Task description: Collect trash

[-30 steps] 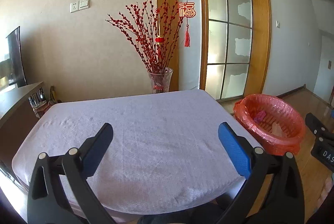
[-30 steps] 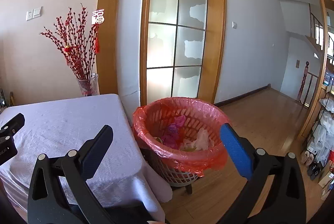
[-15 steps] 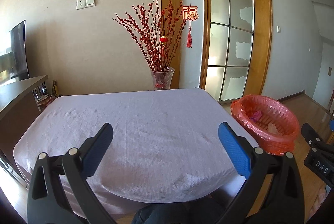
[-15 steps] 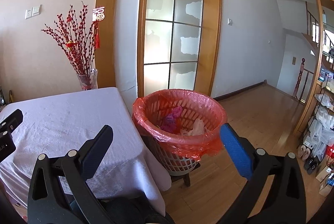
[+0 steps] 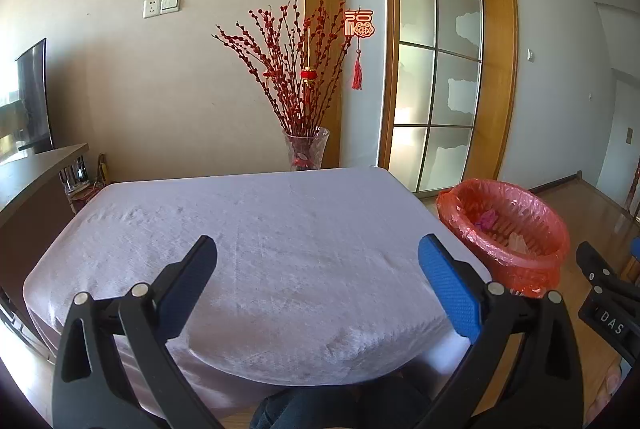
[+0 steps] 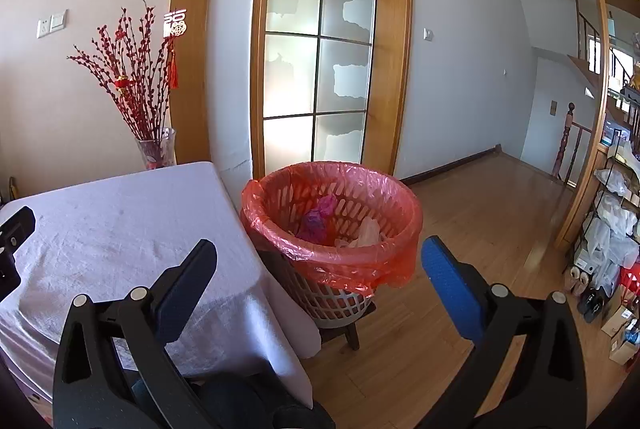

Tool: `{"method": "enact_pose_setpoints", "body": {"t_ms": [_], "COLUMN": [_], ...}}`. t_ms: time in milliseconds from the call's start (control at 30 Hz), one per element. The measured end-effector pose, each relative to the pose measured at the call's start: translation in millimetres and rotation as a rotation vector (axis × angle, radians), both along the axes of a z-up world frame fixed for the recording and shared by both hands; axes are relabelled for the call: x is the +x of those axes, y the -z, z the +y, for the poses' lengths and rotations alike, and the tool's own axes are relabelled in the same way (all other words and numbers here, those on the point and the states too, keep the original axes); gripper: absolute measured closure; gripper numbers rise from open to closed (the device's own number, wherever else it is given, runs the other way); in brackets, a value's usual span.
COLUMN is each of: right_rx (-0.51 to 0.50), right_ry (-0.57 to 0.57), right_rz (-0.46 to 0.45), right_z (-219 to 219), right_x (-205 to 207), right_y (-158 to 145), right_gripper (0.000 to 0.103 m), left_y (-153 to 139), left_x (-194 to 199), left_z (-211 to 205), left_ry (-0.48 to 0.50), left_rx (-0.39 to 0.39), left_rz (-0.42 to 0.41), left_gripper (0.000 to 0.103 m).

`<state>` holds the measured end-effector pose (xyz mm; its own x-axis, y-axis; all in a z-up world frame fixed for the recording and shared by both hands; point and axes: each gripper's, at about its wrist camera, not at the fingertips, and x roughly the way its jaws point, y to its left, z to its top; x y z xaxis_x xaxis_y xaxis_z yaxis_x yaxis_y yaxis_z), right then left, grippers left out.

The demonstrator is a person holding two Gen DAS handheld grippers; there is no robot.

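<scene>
Both held wide open and empty: left gripper (image 5: 318, 271) over the cloth-covered bench (image 5: 256, 229), right gripper (image 6: 320, 271) off its corner, facing the red-lined trash basket (image 6: 332, 229) just beside the bench, pink and white trash (image 6: 320, 219) inside.

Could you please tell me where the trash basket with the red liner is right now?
The trash basket stands on a low stool on the wooden floor, just off the right edge of the cloth-covered table, in front of the frosted glass door.
</scene>
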<state>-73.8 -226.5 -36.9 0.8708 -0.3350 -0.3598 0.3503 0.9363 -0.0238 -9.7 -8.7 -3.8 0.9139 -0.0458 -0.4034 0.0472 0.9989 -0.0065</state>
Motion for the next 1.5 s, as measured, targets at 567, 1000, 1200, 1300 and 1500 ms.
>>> {"method": "enact_pose_setpoints", "body": {"t_ms": [567,1000,1200,1300,1500], "right_rx": [0.012,0.010,0.011,0.012,0.012], "right_ry": [-0.020,-0.027,-0.028,-0.028,-0.027], "right_rz": [0.013,0.017,0.017,0.017,0.017], "right_z": [0.6,0.9,0.2,0.2,0.1], "right_x": [4.3,3.2,3.4,2.8,2.9], "right_y": [-0.2,-0.8,-0.7,-0.5,-0.7], "right_gripper": [0.002,0.002,0.002,0.002,0.002], "left_y": [-1.0,-3.5,-3.3,-3.1,-2.4], "left_x": [-0.7,-1.4,-1.3,-1.4,-1.2], "left_z": [-4.4,-3.2,-3.4,-3.4,-3.3], "left_ry": [-0.007,-0.014,-0.013,-0.013,-0.013], "left_rx": [0.015,0.015,0.014,0.012,0.012], "left_rz": [-0.021,-0.030,-0.029,-0.028,-0.027], "left_gripper": [0.004,0.004,0.004,0.004,0.004]}}
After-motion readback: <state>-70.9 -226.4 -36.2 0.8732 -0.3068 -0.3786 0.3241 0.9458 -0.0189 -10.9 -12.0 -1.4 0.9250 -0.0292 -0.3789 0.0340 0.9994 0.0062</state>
